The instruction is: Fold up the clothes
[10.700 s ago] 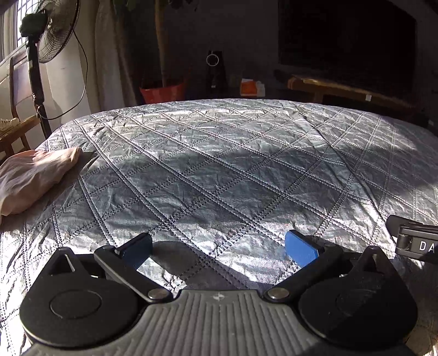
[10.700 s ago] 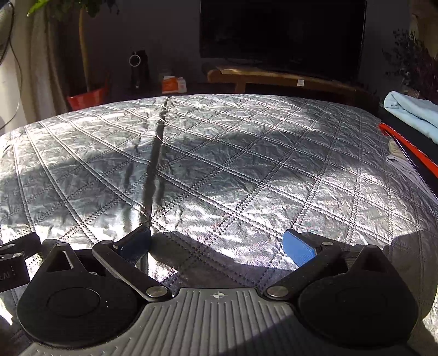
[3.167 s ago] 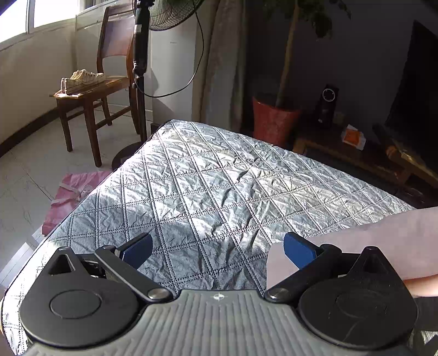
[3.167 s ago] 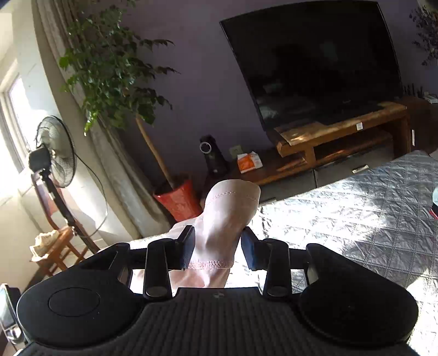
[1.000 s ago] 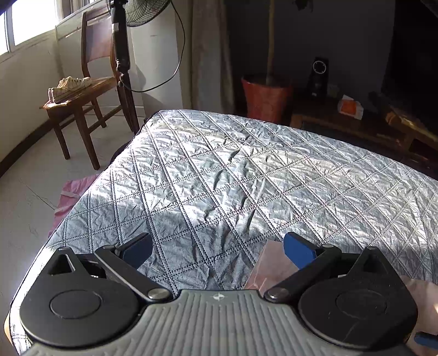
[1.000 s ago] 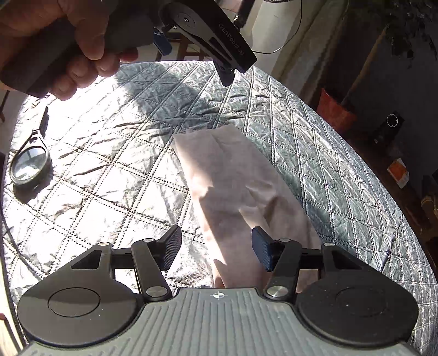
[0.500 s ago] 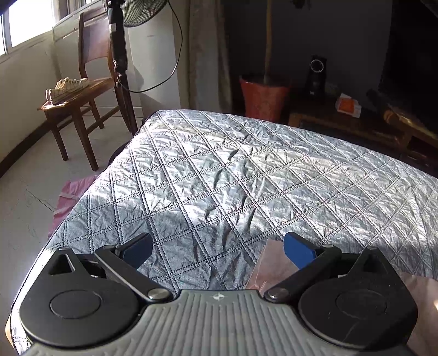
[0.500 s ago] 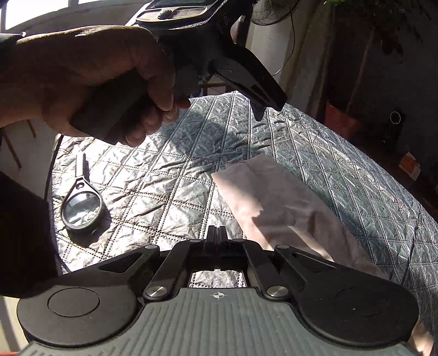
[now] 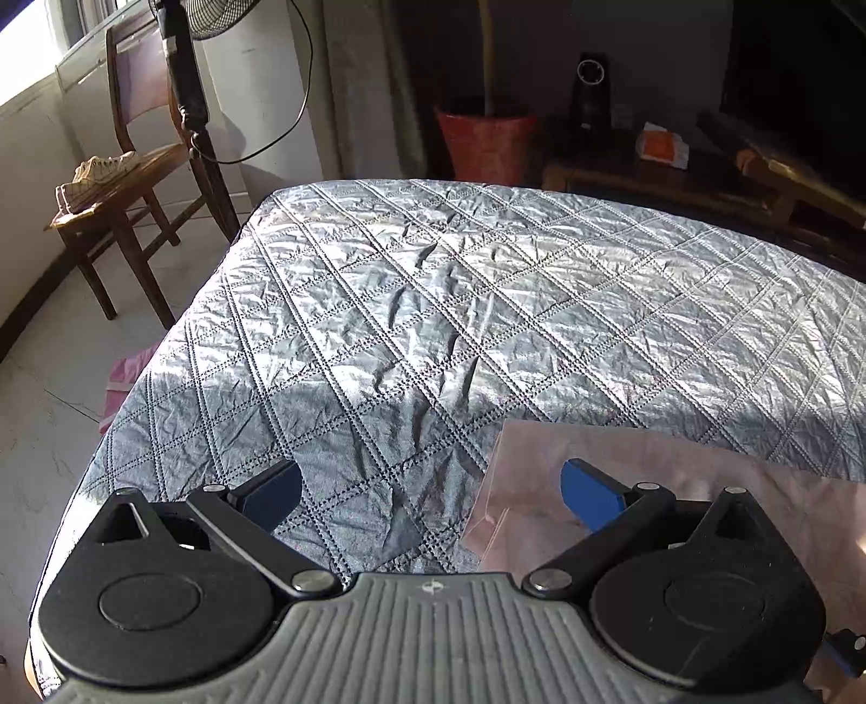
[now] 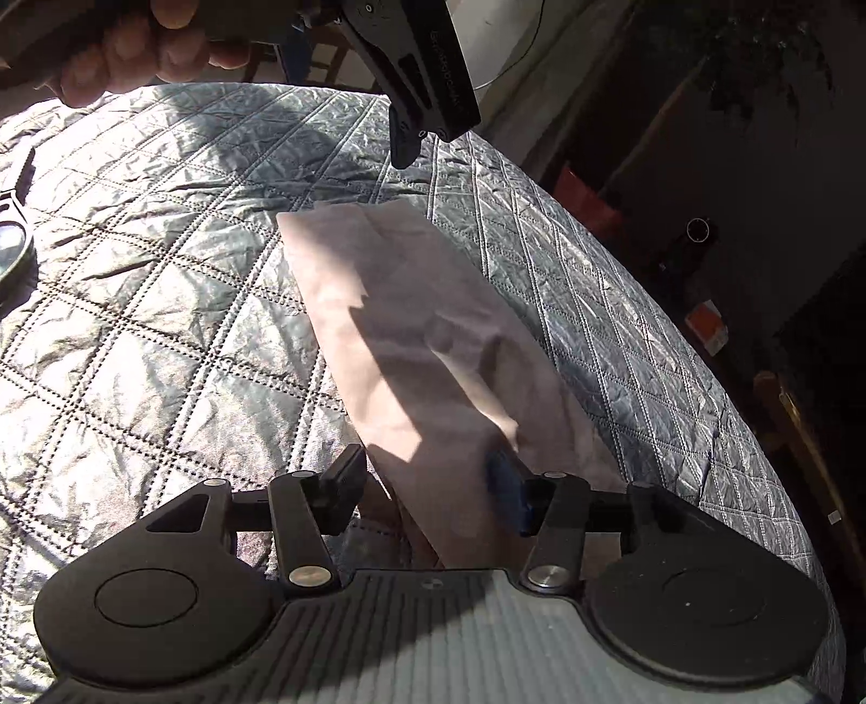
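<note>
1. The left gripper (image 9: 427, 490) hovered over the quilted silver bedspread (image 9: 487, 303) with its jaws wide apart and nothing between them; its blue right pad (image 9: 587, 493) hung above the near corner of the pale pink garment (image 9: 676, 465).
2. In the left wrist view the garment lay flat on the bedspread at about 4 o'clock, running off the frame toward 3 o'clock.
3. The right gripper (image 10: 427, 482) also stood with its jaws apart, one on each side of the garment's near end; whether either pad touched the cloth could not be told.
4. In the right wrist view the pale pink garment (image 10: 411, 336) stretched as a long strip from the jaws toward 12 o'clock, mostly flat, with a raised wrinkle near its middle and a hard-edged shadow across it.
5. At 11 o'clock in that view the person's left hand (image 10: 135, 43) gripped the handle of the left gripper (image 10: 427, 81), whose tip pointed down just above the garment's far end.
6. A magnifying glass (image 10: 11, 243) lay on the bedspread at 9 o'clock in the right wrist view.
7. Beyond the bed in the left wrist view stood a wooden chair (image 9: 130, 178) bearing a shoe (image 9: 97, 173) at 10 o'clock, a standing fan (image 9: 184, 65) at 11 o'clock and a red plant pot (image 9: 487, 141) at 12 o'clock.
</note>
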The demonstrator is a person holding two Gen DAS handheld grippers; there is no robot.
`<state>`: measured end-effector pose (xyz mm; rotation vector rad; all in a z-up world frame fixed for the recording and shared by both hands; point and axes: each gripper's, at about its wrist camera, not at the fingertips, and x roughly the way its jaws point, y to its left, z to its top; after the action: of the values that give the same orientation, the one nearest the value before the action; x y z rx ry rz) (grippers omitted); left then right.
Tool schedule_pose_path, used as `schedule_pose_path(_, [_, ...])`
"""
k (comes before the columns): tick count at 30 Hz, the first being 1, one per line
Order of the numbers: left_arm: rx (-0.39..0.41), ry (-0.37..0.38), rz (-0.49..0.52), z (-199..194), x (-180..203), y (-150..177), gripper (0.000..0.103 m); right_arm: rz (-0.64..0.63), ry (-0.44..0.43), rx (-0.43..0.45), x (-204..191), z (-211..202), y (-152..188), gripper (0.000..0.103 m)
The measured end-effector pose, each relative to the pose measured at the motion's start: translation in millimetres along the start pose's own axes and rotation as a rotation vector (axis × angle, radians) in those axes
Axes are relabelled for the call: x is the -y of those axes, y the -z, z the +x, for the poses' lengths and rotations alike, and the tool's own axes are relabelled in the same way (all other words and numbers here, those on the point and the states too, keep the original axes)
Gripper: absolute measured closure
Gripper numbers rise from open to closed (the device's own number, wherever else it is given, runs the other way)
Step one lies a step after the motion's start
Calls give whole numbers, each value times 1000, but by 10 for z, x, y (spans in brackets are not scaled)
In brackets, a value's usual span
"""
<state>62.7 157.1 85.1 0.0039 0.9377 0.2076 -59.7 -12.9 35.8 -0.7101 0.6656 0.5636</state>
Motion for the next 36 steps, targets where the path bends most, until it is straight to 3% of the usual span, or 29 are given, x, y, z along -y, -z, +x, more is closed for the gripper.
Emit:
schedule_pose_path(1, [-1,0,15,0,25,7,1,11,-9,2,22,-5,-11,100])
schedule_pose_path(10, [-27,25,168,7,242,66,1,183,-166,81,80,-416,-10,99])
schedule_pose_path(12, [-27,20,204,6,304,81,1,135,-268,78,-36,-485,21,98])
schedule_pose_path(15, [-29,30,217,6,330,90,1,28,-298,39,-224,-580,86,96])
schedule_pose_path(18, [-30,33,225,9,348,103,1,56,-428,10,-220,-661,144,80])
schedule_pose_path(20, [-33,41,232,10,361,114,1,107,-459,35,-126,-764,183,69])
schedule_pose_path(23, [-36,57,253,8,394,130,1,333,-357,60,290,-920,354,55])
schedule_pose_path(25, [-36,73,266,-3,416,139,1,487,-262,42,588,-899,536,40])
schedule_pose_path(28, [-40,114,283,-27,455,155,1,728,-86,-20,1133,-826,978,38])
schedule_pose_path(30, [-39,143,311,-48,504,181,1,803,29,-54,1350,-774,1218,33])
schedule_pose_path(32, [-36,155,348,-58,564,208,1,864,78,-82,1538,-671,1414,28])
schedule_pose_path(36, [-34,174,394,-73,657,251,1,910,103,-126,1767,-350,1608,27])
